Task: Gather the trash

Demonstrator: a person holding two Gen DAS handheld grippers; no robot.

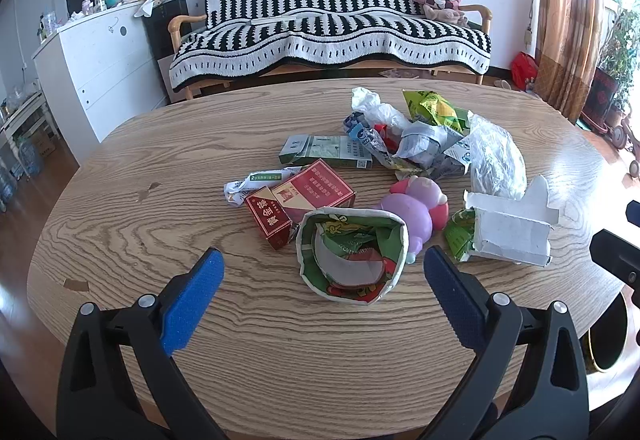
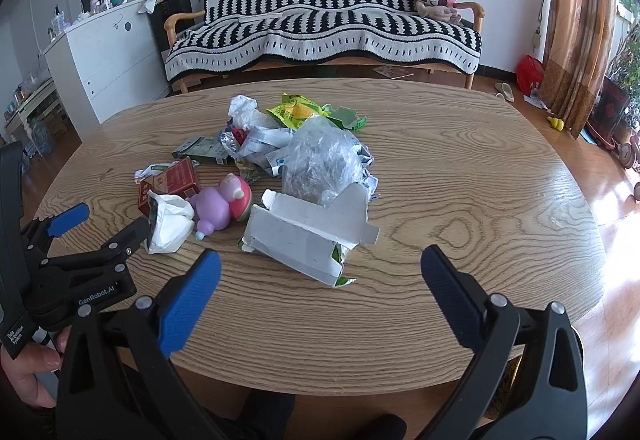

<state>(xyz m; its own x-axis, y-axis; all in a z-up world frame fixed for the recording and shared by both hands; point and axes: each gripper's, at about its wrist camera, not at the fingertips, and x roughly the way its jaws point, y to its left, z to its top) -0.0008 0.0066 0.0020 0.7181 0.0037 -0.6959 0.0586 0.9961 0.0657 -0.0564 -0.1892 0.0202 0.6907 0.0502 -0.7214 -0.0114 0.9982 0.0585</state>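
Hovering low over the oval wooden table (image 1: pixel 120 224), the left gripper (image 1: pixel 322 260) is standing released, its blue pads (image 1: pixel 192 300) spread wide and holding nothing. Just ahead of it, between the two fingers, a crumpled paper cup (image 1: pixel 352 252) is lying on its side with its mouth facing the camera. To the left of the cup, a red carton (image 1: pixel 300 204) is resting against a twisted white wrapper (image 1: pixel 256 184), and behind them a green box (image 1: pixel 324 150) is lying flat. A pink and purple toy (image 1: pixel 412 212) is sitting just beside the cup on its right. Farther right, a torn white cardboard box (image 2: pixel 308 228) is sprawling in front of a clear plastic bag (image 2: pixel 320 156), with a yellow-green snack packet (image 2: pixel 292 110) at the back of the pile. The right gripper (image 2: pixel 320 264) is likewise hanging released and empty, near the torn box without touching it.
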